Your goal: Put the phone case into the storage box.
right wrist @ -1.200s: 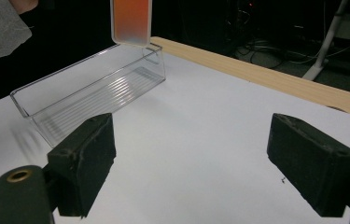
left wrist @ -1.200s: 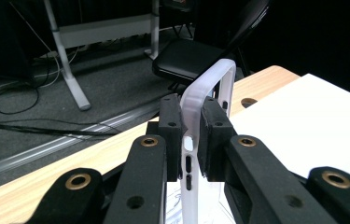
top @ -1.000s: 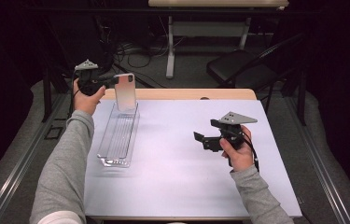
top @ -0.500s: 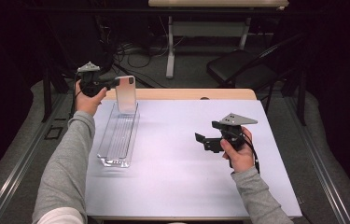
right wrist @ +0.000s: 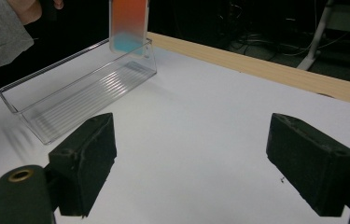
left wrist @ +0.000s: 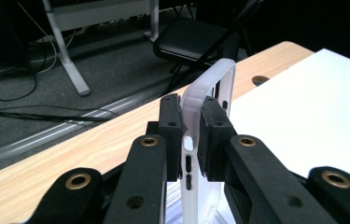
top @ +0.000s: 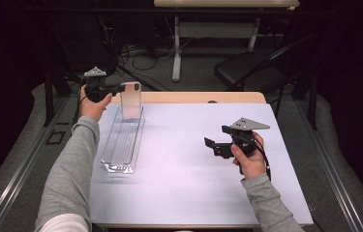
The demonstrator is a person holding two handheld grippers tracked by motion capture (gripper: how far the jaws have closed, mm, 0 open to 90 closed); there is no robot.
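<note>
At the white table (top: 179, 183), all places read from the clear tray:

Near edge: two grey sleeves enter from the person's side of the table, one on each side of the clear tray (top: 123, 140).

Right gripper (top: 216, 145): held in the right hand (top: 249, 157) well apart from the tray, out over the bare middle of the white top, its grey three-cornered plate uppermost.

Right jaws: spread wide with nothing between them; in the right gripper view the two black pads (right wrist: 86, 161) frame open tabletop, and the tray's long wall lies beyond them.

Clear tray: a long, narrow, ribbed plastic trough lying lengthwise on the white top, one short end towards the person, the other towards the wooden strip.

Phone case (top: 131, 99): translucent and upright at the tray's far end, its lower edge at the tray's far rim; whether it touches the tray floor cannot be told.

Left gripper (top: 121, 89): held in the left hand (top: 92, 101) just beyond the tray's far end, reaching across to the case's upper part.

Left jaws: pinching the case's frosted rim near its top corner, one pad on each side, as the left gripper view shows.

Wooden strip (top: 193, 98): the bare table edge directly behind the tray's far end.

Beyond the tray: dark floor with cables, a black chair (top: 247, 72) and a white table leg.
</note>
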